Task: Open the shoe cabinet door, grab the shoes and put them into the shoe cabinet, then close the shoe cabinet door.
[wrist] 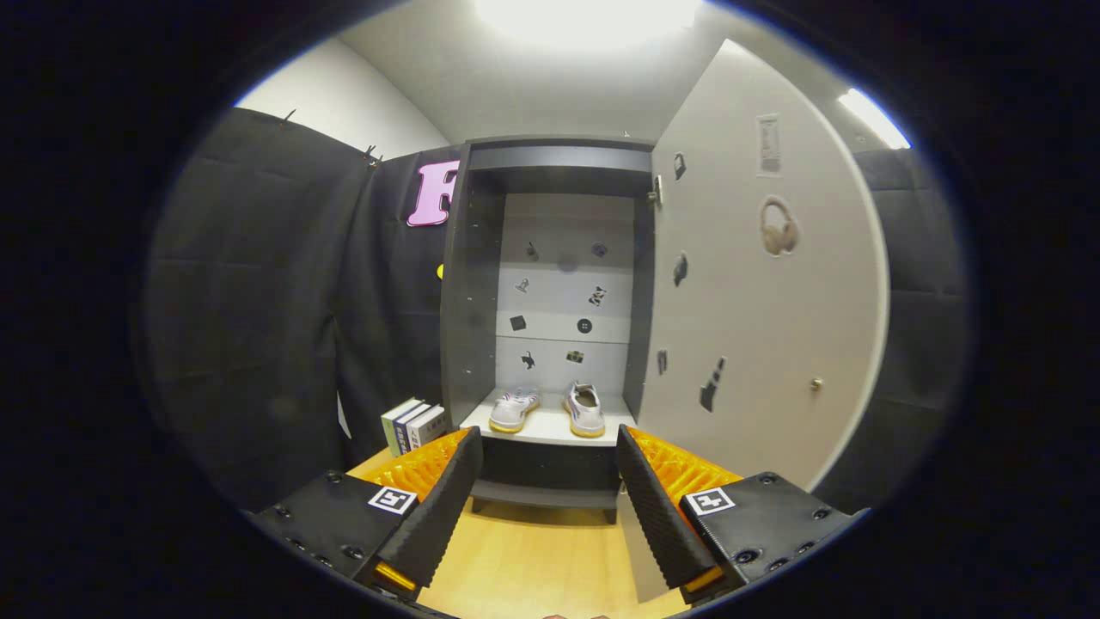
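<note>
cabinet (481, 284) door (765, 327) open; two shoes (550, 411) inside; claw (544, 490) fingers apart, empty

Bright overhead lighting, strong fisheye distortion.
A ceiling light (584, 17) glares white above the shoe cabinet (550, 284); straight edges bow outward, and focus is sharp throughout.

cam: on tool (543, 507) | faces open shoe cabinet (559, 292) | low, near

Tool (544, 490) spread wide and empty; beyond it, shoes (548, 410) sit inside the cabinet (481, 284), door (765, 327) open.
</note>
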The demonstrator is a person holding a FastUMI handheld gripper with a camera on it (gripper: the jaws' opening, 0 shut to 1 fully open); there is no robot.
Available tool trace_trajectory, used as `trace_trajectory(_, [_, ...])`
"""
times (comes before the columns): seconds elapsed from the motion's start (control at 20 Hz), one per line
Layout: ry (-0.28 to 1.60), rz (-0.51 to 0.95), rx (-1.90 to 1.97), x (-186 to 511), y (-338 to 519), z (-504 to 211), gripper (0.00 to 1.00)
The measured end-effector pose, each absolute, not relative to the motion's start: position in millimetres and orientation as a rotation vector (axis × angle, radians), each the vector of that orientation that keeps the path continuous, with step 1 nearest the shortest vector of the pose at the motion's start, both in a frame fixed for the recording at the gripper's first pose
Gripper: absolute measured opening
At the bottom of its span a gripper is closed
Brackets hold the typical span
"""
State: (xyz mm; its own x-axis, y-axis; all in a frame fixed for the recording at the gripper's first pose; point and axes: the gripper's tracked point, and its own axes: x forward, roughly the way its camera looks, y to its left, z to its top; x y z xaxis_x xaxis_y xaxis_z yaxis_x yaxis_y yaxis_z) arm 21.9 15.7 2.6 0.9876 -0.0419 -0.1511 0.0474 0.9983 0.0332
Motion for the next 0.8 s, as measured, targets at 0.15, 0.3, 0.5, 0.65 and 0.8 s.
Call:
trace_trajectory(0.15, [0.155, -0.084, 0.061, -13.8, -20.5, 4.8, 0.97])
trace_trajectory(0.3, [0.151, -0.169, 0.032, -38.7, -76.2, 7.6, 0.97])
trace_trajectory(0.5, [0.149, -0.237, 0.018, -39.9, -146.5, 11.6, 0.97])
trace_trajectory(0.65, [0.159, -0.230, 0.043, -26.8, -183.5, 10.9, 0.97])
trace_trajectory(0.8, [0.178, -0.185, 0.039, -9.8, -212.9, -2.0, 0.97])
